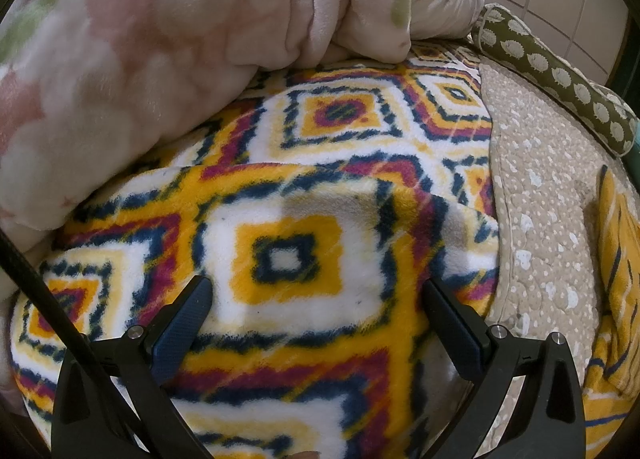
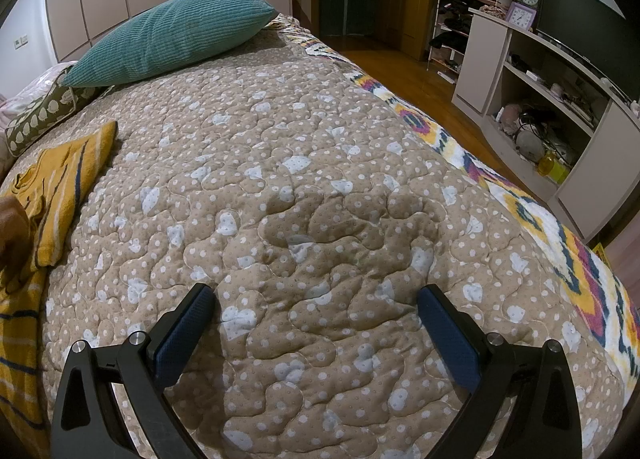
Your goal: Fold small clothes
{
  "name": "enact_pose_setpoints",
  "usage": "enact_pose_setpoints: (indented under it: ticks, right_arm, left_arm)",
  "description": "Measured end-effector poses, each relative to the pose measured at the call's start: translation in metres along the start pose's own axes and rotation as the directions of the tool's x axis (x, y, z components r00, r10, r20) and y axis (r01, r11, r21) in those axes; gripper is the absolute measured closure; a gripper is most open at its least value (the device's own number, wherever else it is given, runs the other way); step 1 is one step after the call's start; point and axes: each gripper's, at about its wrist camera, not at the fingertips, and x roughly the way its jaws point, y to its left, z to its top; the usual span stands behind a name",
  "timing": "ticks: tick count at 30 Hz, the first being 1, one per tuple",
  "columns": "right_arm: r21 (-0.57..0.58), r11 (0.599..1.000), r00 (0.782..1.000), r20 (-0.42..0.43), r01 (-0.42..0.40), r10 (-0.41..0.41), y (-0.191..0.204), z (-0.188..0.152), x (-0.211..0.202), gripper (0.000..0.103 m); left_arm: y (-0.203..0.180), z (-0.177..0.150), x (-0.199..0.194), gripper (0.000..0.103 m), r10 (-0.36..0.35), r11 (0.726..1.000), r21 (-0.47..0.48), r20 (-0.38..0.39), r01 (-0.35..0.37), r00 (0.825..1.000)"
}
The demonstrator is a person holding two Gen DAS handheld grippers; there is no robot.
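A small yellow striped garment (image 2: 60,187) lies on the beige quilted bedspread (image 2: 304,187) at the left edge of the right wrist view, partly folded. It also shows at the right edge of the left wrist view (image 1: 618,291). My left gripper (image 1: 318,295) is open and empty, hovering over a bright patterned fleece blanket (image 1: 280,259), well left of the garment. My right gripper (image 2: 316,303) is open and empty above bare quilt, to the right of the garment.
A bulky pink floral blanket (image 1: 160,39) is piled behind the fleece. A teal pillow (image 2: 168,35) and an olive patterned cushion (image 2: 40,119) lie at the head of the bed. The bed edge, wooden floor (image 2: 400,71) and a shelf unit (image 2: 540,99) are to the right.
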Motion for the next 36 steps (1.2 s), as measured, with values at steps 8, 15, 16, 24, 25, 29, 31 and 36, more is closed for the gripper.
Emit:
enact_pose_setpoints:
  ticks: [8, 15, 16, 24, 25, 29, 31, 36]
  right_arm:
    - [0.0, 1.0, 1.0, 0.0, 0.0, 0.0, 0.0, 0.0, 0.0, 0.0]
    - [0.0, 1.0, 1.0, 0.0, 0.0, 0.0, 0.0, 0.0, 0.0, 0.0]
    - [0.0, 1.0, 1.0, 0.0, 0.0, 0.0, 0.0, 0.0, 0.0, 0.0]
    - [0.0, 1.0, 1.0, 0.0, 0.0, 0.0, 0.0, 0.0, 0.0, 0.0]
    - [0.0, 1.0, 1.0, 0.0, 0.0, 0.0, 0.0, 0.0, 0.0, 0.0]
    - [0.0, 1.0, 1.0, 0.0, 0.0, 0.0, 0.0, 0.0, 0.0, 0.0]
    - [0.0, 1.0, 1.0, 0.0, 0.0, 0.0, 0.0, 0.0, 0.0, 0.0]
    - [0.0, 1.0, 1.0, 0.0, 0.0, 0.0, 0.0, 0.0, 0.0, 0.0]
  left_arm:
    - [0.017, -0.004, -0.04, 0.0, 0.018, 0.998, -0.055, 0.082, -0.013, 0.997]
    - [0.045, -0.012, -0.155, 0.0, 0.065, 0.998, -0.021, 0.333, -0.062, 0.941]
    - [0.05, -0.012, -0.167, 0.0, 0.077, 0.997, -0.017, 0.359, -0.076, 0.93]
    - [0.045, -0.029, -0.196, 0.0, 0.069, 0.993, 0.055, 0.416, -0.101, 0.907]
    - [0.038, -0.033, -0.197, 0.0, 0.052, 0.994, 0.065, 0.413, -0.086, 0.909]
    - [-0.004, -0.046, -0.196, 0.0, -0.055, 0.991, 0.134, 0.393, 0.002, 0.918]
    - [-0.032, -0.056, -0.196, 0.0, -0.093, 0.981, 0.194, 0.38, 0.019, 0.92]
    - [-0.096, -0.088, -0.201, 0.0, -0.202, 0.938, 0.337, 0.333, 0.084, 0.921]
